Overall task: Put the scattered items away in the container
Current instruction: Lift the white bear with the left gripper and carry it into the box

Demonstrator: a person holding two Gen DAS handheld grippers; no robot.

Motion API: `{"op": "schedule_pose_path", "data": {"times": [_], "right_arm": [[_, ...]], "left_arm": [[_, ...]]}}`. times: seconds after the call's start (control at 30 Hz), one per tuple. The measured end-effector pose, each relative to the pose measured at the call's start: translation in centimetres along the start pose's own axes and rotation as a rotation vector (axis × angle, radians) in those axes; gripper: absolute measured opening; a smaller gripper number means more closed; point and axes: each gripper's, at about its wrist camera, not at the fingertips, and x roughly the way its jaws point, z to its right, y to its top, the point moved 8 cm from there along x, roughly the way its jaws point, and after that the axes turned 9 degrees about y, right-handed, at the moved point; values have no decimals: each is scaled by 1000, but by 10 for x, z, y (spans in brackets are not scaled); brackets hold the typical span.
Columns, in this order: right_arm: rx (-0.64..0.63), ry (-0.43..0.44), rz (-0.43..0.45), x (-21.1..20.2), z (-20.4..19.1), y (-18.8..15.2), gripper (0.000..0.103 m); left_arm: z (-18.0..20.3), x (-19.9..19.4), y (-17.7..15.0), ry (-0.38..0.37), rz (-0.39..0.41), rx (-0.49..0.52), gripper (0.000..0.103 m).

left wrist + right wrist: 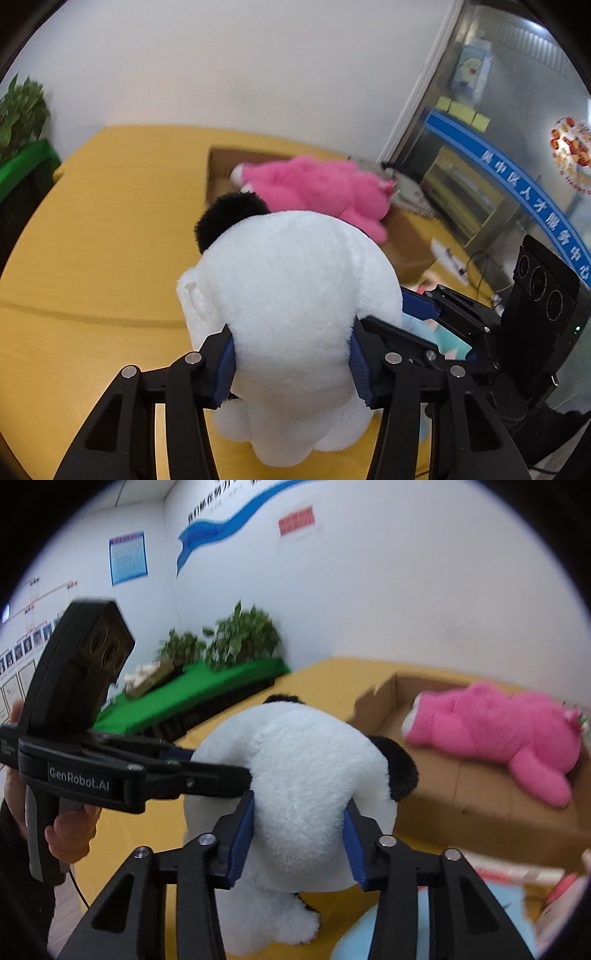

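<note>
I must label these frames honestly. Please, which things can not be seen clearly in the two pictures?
- White plush toy: its face is turned away in both wrist views.
- Pink plush toy: motion blur hides details; in the right wrist view its far end nears the dark lens border.
- Cardboard box: the floor is mostly covered by the pink plush toy.
- Items at lower right, right wrist view: cut by the lens edge, unidentifiable.
- Wall posters: text too small.

Bright even indoor light, soft faint shadows, strong fisheye bending with black corners, motion blur on pink plush [317, 192] at 12 o'clock, plants [240, 635] smeared
</note>
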Motion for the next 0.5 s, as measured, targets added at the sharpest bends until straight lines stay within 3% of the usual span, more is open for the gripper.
{"op": "schedule_pose_path", "data": {"times": [0.13,0.27,0.4,0.5], "right_arm": [[-78,-62,77,-15,27,61,41],[-72,-126,86,0,75,101,41],[-5,-146,22,39,126,109,41],[79,-135,-73,78,162,89,41]], "left_arm": [[21,7,65,40,76,75,55],[21,55,116,20,50,63,55],[8,118,133,39,-33,43,55],[-11,171,123,97,-132,33,55]]}}
